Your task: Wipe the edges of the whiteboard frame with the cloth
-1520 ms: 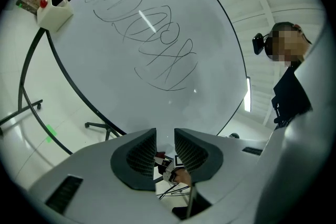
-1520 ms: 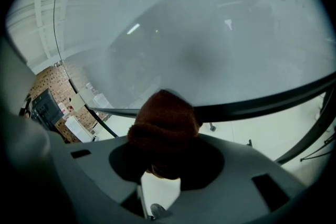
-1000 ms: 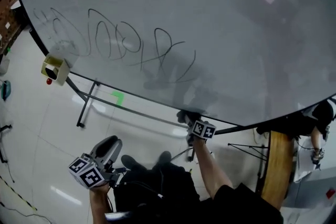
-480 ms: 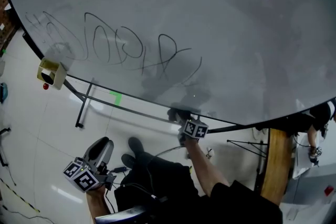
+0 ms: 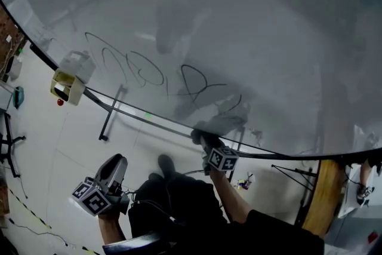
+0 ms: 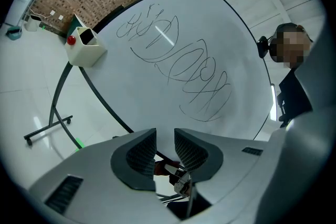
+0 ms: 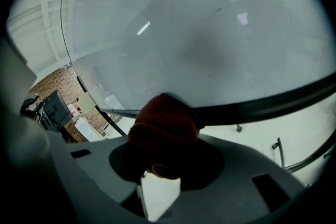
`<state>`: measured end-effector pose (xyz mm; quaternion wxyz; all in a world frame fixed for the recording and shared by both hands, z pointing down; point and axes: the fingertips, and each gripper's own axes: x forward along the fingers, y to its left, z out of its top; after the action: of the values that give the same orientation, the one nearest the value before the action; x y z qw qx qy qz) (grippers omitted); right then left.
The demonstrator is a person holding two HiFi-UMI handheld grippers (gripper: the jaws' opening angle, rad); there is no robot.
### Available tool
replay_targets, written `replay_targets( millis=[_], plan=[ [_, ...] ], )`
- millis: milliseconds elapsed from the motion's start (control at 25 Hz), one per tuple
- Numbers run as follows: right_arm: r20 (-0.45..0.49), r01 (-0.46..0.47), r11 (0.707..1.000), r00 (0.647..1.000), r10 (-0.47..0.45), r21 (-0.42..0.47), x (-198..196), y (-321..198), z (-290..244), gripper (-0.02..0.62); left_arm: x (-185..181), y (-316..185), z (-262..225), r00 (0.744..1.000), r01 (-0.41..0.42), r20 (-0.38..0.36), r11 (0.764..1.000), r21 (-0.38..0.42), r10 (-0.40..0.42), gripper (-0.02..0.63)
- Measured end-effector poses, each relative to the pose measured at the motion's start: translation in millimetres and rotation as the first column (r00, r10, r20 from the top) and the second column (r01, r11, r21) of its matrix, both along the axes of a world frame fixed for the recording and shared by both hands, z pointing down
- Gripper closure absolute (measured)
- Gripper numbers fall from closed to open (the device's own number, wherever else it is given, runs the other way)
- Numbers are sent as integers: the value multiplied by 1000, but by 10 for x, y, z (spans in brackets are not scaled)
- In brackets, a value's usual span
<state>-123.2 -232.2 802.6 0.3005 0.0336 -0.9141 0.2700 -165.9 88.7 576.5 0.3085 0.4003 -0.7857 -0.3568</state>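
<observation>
Showing red only in right gripper view, cloth [image 7: 164, 128] touches frame [image 7: 262, 103]

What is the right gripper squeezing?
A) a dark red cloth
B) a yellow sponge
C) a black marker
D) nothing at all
A: in the right gripper view, a bunched dark red cloth sits between the jaws of the right gripper, up against the black whiteboard frame.
</observation>
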Motion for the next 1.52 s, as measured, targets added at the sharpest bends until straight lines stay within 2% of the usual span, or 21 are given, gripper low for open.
replay_targets(
  millis=[120, 280, 440, 640, 840, 1120, 1280, 1440, 1520],
  plan=[
    [2, 42, 999, 999, -42, 5, -68, 78, 8, 454, -54, -29, 18, 1000, 21, 8, 1000, 2, -21, 505],
    [0, 65, 998, 998, -65, -10, -177, 217, -30, 454, -50, -60, -11, 999, 27, -21, 1000, -3, -27, 505],
    [15, 85, 996, 996, -85, -10, -312, 353, -58, 454, -115, 54, -8, 999, 48, 5, 999, 9, -48, 505],
    [4, 77, 997, 997, -77, -11, -428, 491, -13, 454, -122, 229, -20, 998, 50, -49, 998, 38, -48, 505],
    [-35, 43, 999, 999, -42, 27, -624, 702, -31, 454, -289, 689, 36, 999, 46, 10, 997, 54, -47, 505],
    [-60, -16, 998, 998, 20, 66, -970, 1065, -94, 454, -522, 1298, 1, 999, 33, 34, 997, 76, -36, 505],
    [-89, -55, 996, 994, 61, 72, -1111, 1293, -81, 454, -643, 1685, 1, 997, 53, 46, 994, 100, -58, 505],
    [-108, -36, 994, 993, 47, 103, -1298, 1520, -93, 454, -756, 2056, 15, 995, 77, 55, 991, 113, -83, 505],
    [-89, -25, 995, 996, 33, 97, -1419, 1607, -24, 454, -795, 2212, 19, 994, 83, 57, 990, 115, -90, 505]
  ],
)
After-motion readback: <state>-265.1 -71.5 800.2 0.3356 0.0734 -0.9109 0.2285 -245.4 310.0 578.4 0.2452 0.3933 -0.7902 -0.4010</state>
